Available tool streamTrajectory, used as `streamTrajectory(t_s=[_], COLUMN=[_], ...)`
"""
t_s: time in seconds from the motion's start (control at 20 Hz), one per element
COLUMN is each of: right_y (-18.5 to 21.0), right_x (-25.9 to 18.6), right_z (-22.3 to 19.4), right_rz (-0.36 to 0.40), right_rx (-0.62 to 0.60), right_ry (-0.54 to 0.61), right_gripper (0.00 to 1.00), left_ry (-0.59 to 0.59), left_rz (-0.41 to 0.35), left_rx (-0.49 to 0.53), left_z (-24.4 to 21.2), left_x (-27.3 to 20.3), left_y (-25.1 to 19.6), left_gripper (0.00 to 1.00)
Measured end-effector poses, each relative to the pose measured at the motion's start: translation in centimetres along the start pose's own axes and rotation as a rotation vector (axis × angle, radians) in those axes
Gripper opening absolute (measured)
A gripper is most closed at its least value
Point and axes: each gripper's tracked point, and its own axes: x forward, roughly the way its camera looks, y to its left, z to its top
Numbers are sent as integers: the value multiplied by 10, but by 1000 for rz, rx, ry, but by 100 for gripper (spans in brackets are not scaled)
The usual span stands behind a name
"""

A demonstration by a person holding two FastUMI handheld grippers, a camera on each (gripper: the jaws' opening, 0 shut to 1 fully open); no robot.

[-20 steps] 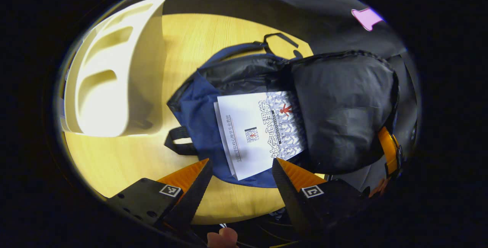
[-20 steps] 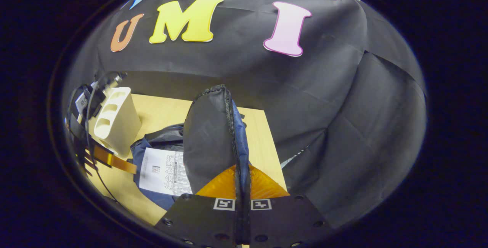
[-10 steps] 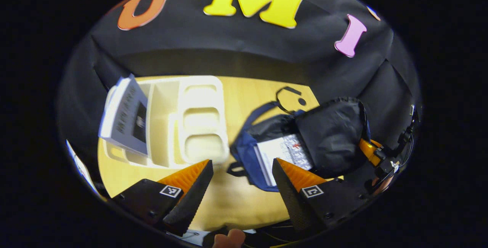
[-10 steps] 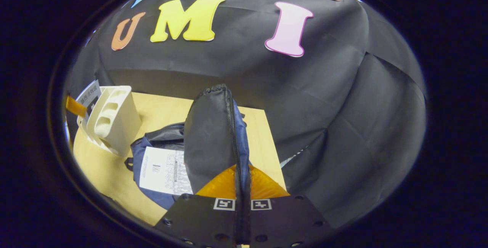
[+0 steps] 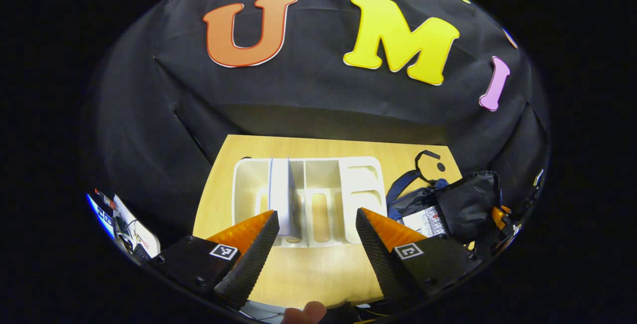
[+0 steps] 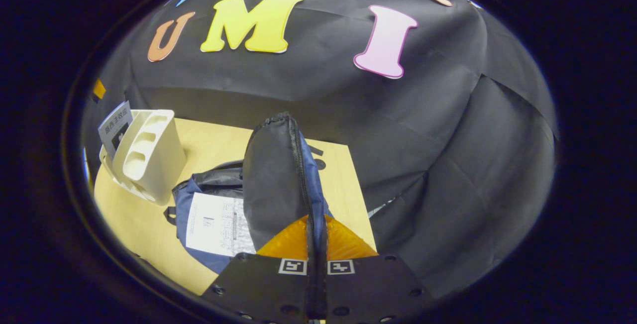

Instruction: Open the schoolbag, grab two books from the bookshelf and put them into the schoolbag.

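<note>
wooden tabletop (image 5: 318,274): left gripper (image 5: 313,237), jaws spread and empty, facing white bookshelf (image 5: 323,189) with one upright book (image 5: 283,194) ahead; right gripper (image 6: 314,244), jaws pinching raised schoolbag flap (image 6: 271,174), second book (image 6: 214,224) inside open schoolbag (image 6: 191,204) left of them.

The raised flap (image 6: 271,184) covers part of the book (image 6: 214,224) in the schoolbag (image 6: 199,189). The shelf (image 6: 149,160) hides most of another book (image 6: 113,125) behind it.
</note>
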Motion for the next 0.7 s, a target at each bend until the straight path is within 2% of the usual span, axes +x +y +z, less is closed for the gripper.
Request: streamTrajectory(t_s=[0.25, 0.4, 0.7], right_y=[5, 4, 6], right_x=[-5, -7, -9], right_z=[-4, -5, -5], right_rz=[-17, -29, -44], right_rx=[9, 17, 13], right_ry=[7, 11, 14], right_gripper=[0, 0, 0], left_ry=[175, 292, 438], left_rz=[-18, -60, -56], left_rx=[-14, -29, -89], left_z=[-1, -15, -37], left_x=[35, 57, 97], left_y=[29, 26, 38], left_gripper=[98, 98, 99])
